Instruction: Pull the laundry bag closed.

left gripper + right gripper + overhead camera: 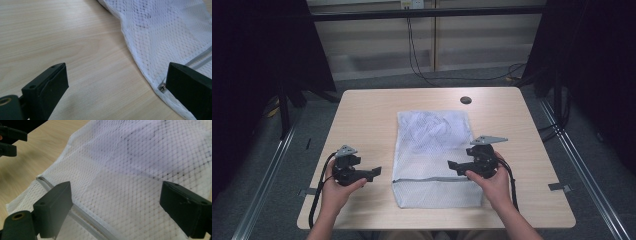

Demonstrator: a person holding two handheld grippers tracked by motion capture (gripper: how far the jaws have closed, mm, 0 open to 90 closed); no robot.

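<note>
The left claw (374,172) stands wide over bare wood just beside the white mesh bag (432,150), holding nothing; its own view picks out the small metal zipper pull (162,87) at the bag's edge. The right claw (452,165), also wide and holding nothing, hovers over the bag's right side. From above, the bag lies flat mid-surface (362,115), with pale cloth (432,131) bunched inside.

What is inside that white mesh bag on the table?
Through the mesh bag, pale crumpled cloth shows in its far half. The netting blurs what it is. The zipper looks closed.
</note>
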